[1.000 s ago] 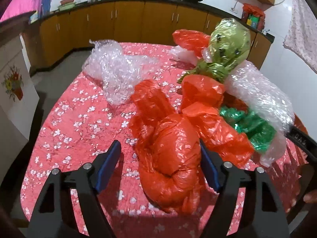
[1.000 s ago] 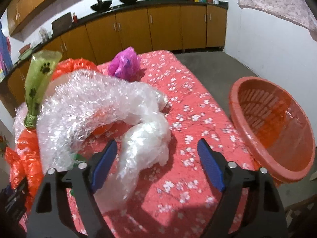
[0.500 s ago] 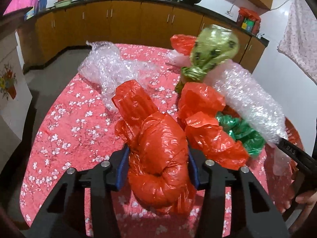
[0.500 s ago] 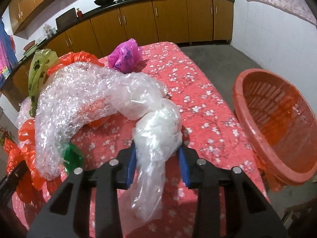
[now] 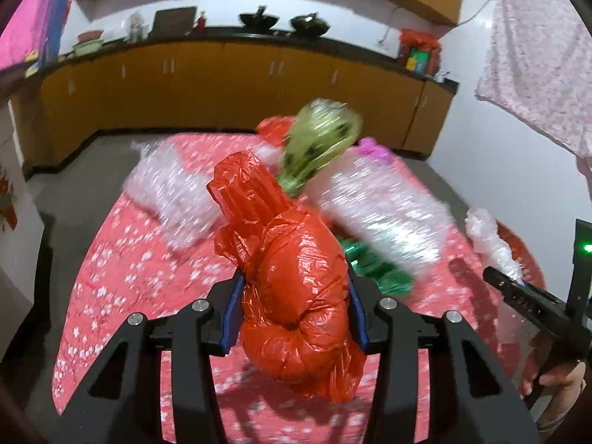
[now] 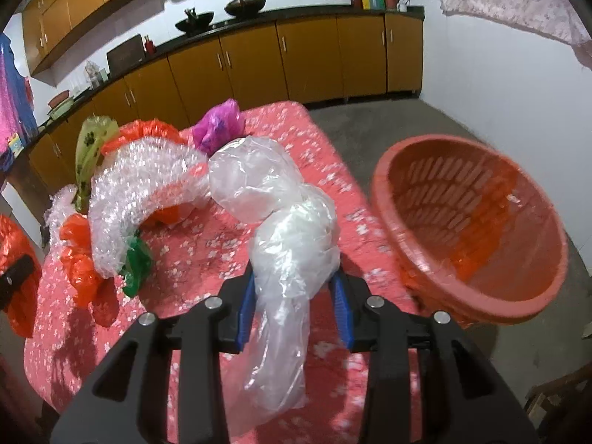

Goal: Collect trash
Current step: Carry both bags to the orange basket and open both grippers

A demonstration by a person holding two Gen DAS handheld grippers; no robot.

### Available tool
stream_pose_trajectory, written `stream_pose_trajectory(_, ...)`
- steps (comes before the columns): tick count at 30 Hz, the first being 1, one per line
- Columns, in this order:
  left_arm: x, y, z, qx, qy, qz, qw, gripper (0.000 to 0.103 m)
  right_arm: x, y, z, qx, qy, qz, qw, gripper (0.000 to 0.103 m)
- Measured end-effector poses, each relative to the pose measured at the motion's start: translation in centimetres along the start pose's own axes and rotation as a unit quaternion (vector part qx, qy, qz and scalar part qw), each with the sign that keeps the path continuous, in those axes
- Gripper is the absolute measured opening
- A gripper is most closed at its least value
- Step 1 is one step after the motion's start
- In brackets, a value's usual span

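In the left wrist view, the left gripper (image 5: 294, 305) has its blue pads clamped on both sides of a crumpled red plastic bag (image 5: 292, 277), which stands up between the jaws above the floral red tablecloth (image 5: 122, 281). At about 1 o'clock from that bag lie a yellow-green printed bag (image 5: 318, 140), a long roll of bubble wrap (image 5: 381, 207) and a green foil scrap (image 5: 377, 270); a second heap of bubble wrap (image 5: 166, 188) sits at 10 o'clock. At 3 o'clock, near the frame edge, the right gripper (image 5: 518, 292) shows from the side, a hand (image 5: 558, 384) beneath it. In the right wrist view, the right gripper (image 6: 294, 298) is pinched tight on a clear plastic bag (image 6: 288, 229), whose loose end hangs below the pads. The orange slatted basket (image 6: 392, 192) stands at 3 o'clock, just beside the table edge, tilted toward the camera. A magenta bag (image 6: 218, 125) lies at 11 o'clock.
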State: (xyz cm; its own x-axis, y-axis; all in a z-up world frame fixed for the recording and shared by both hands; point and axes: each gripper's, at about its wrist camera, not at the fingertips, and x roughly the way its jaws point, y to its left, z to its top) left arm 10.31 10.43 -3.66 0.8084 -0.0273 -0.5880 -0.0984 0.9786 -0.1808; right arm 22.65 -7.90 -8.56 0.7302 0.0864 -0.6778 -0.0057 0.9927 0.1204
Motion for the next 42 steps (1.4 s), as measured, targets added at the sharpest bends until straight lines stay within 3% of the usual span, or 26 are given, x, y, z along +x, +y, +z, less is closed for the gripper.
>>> stream_pose_trajectory(6, -0.5, -4.9, 2.6, 0.026, -0.022, -0.06, 0.9977, 0.047, -3.2, -3.9, 1.2, 0.019, -0.038, -0.022, 0.999, 0.036)
stream_pose_trajectory(10, 1.1, -10.5, 4.2, 0.055, -0.017, -0.11, 0.9922, 0.047, -4.8, -8.2, 2.2, 0.046, -0.051, -0.056, 0.996, 0.036)
stream_pose_trajectory(15, 4.4, -18.3, 5.1, 0.104, -0.007, -0.166, 0.9807, 0.047, -6.2, -14.1, 3.0, 0.083, -0.061, -0.097, 0.99, 0.036)
stream_pose_trajectory(23, 10.1, -28.3, 4.2, 0.157, 0.032, -0.232, 0.9594, 0.047, -6.1, -20.1, 4.0, 0.13, -0.071, -0.114, 0.982, 0.036)
stream_pose_trajectory(29, 12.7, -31.0, 3.4, 0.184, 0.054, -0.246, 0.9502, 0.047, -4.6, -23.5, 4.6, 0.156, -0.072, -0.114, 0.979, 0.036)
stream_pose_trajectory(38, 15.3, -32.9, 2.8, 0.197, 0.084, -0.252, 0.9437, 0.048, -2.3, -24.8, 5.3, 0.165, -0.075, -0.092, 0.979, 0.039)
stream_pose_trajectory(42, 15.9, -32.4, 2.6, 0.189, 0.091, -0.245, 0.9464, 0.06, -2.4, -25.3, 5.7, 0.168, -0.085, -0.084, 0.978, 0.047)
